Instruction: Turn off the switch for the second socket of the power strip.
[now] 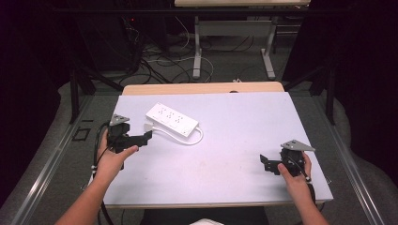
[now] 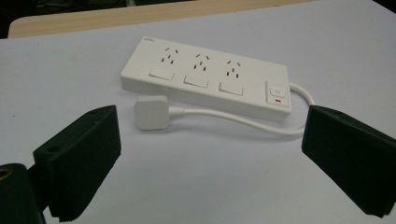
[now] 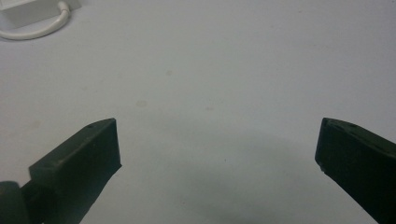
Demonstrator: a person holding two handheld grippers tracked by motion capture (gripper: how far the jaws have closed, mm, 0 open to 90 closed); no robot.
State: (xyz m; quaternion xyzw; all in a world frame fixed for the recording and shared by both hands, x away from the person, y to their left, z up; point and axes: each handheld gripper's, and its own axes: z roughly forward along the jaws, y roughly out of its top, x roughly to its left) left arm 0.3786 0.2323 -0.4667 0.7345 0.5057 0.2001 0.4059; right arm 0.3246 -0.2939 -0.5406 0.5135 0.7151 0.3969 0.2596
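Power strip (image 3: 28,11) cropped at corner

The counter (image 1: 225,154) carries a pale, matte covering over most of its top; a strip of light wood remains exposed along the far edge. A white power strip (image 1: 172,119) lies flat on the covering, in the far-left area, set at an angle to the edges. It has three sockets and one switch at its end. Its white cable (image 1: 195,138) loops back along the near side, ending in a white plug (image 2: 151,112) lying just beside the strip, apparently not touching it.
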